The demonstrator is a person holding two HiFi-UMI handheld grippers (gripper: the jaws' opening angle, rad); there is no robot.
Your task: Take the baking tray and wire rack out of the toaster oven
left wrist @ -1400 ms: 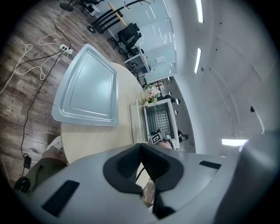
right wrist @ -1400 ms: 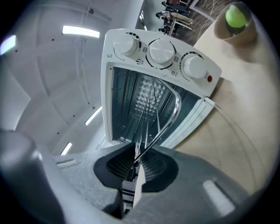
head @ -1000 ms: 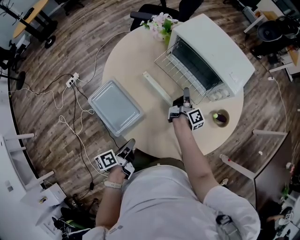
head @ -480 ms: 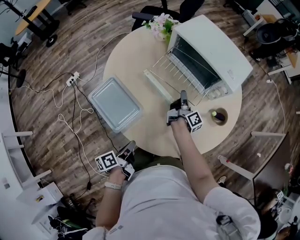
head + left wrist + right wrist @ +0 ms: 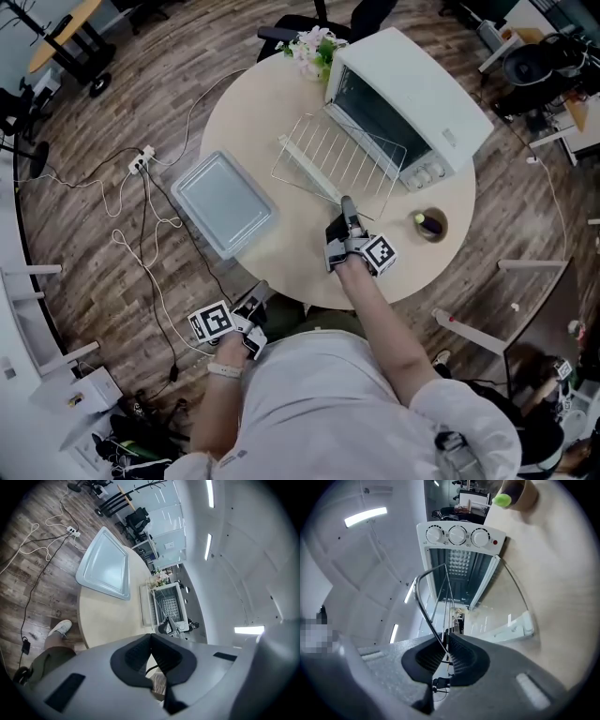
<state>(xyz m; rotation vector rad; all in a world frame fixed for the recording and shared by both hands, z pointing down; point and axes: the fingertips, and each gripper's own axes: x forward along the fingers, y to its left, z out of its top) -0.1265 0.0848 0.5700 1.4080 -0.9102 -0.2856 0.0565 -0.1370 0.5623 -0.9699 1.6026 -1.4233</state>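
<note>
Right hand-held gripper (image 5: 347, 204) pinching wire rack (image 5: 337, 159); left hand-held gripper (image 5: 151, 644) pressed together; cup (image 5: 418, 235) holds purple vegetable (image 5: 431, 225)

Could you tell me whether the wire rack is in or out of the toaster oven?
Largely out: the wire rack lies over the lowered door, gripped by the right tool.

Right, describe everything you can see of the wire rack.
The wire rack is a thin silvery metal grid: a rectangular frame with parallel bars. It is drawn out of the white toaster oven and sits above the open door, its far edge near the oven mouth. The right gripper is shut on its near edge wire, its jaws having just closed tighter. Nothing lies on it.
</note>
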